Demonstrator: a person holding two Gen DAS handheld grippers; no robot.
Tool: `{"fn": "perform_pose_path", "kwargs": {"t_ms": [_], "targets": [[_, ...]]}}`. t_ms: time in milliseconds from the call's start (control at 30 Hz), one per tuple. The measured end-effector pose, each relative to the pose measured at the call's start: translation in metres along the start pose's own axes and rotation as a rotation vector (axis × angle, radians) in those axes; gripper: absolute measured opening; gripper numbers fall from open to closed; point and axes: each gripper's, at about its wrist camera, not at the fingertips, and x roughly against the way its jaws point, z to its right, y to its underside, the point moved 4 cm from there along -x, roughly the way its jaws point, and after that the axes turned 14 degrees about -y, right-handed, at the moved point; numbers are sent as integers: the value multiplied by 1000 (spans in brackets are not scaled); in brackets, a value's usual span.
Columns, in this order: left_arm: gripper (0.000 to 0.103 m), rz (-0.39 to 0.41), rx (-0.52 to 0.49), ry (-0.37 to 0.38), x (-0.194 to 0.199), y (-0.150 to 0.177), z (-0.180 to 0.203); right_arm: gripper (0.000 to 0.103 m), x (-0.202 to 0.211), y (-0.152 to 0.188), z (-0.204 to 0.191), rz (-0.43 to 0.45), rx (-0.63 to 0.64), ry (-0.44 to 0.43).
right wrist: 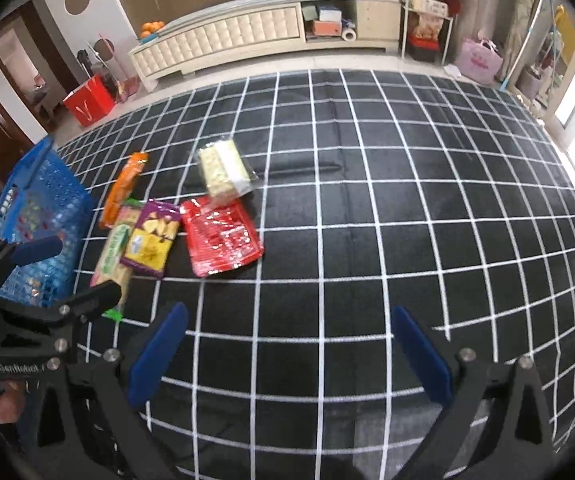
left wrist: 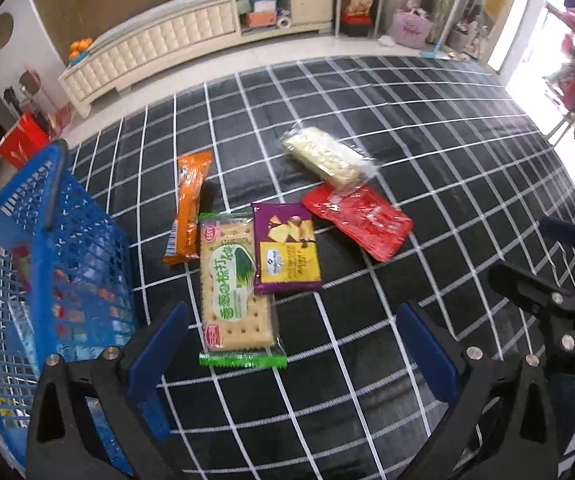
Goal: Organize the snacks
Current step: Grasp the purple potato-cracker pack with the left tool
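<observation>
1. Left gripper (left wrist: 291,356): jaws wide apart, empty; hovers over the near end of the green cracker pack (left wrist: 236,284), which lies flat on the black grid cloth (left wrist: 427,128) covering the surface.
2. Right gripper (right wrist: 289,354): jaws also wide apart, empty; bare cloth under it; every snack lies off to its left, apart from it.
3. Key relation: the cracker pack sits straight ahead between the left jaws; its long axis runs away from the camera, roughly along the fingers; so the jaws would close across its short width; no wrist turn looks needed.
4. Neighbours: purple chip pack (left wrist: 287,250) touches the cracker pack's right edge; orange stick pack (left wrist: 188,208) is just beside its far left corner; a wide closing sweep could catch the purple one.
5. Further out: red pouch (left wrist: 361,222); clear-wrapped pale biscuit pack (left wrist: 327,156), whose near end overlaps the pouch.
6. Blue basket (left wrist: 53,264) stands left of the left gripper, already holding some packets; my read: it is the drop target; left hand is nearer to both pack and basket, so the left should take this pick.
</observation>
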Motion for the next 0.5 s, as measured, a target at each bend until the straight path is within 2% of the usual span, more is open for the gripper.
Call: {"fn": "perform_pose_path", "kwargs": {"t_ms": [133,267,433,500], "targets": [[103,-22,9,-3,-19,-12,1,103,-13,-5,6,-8,-17,-9],[103,-24,-26,-51,-40,-23,6,103,-20,-11,11,-13,-20,-9],[103,-58,-20,-52,-63,-32,8,103,-23,-16,19,-18,-23,-5],[103,-54,-43,-89,-70,-35,9,103,-23,-16,22,-17,-25,-6]]}}
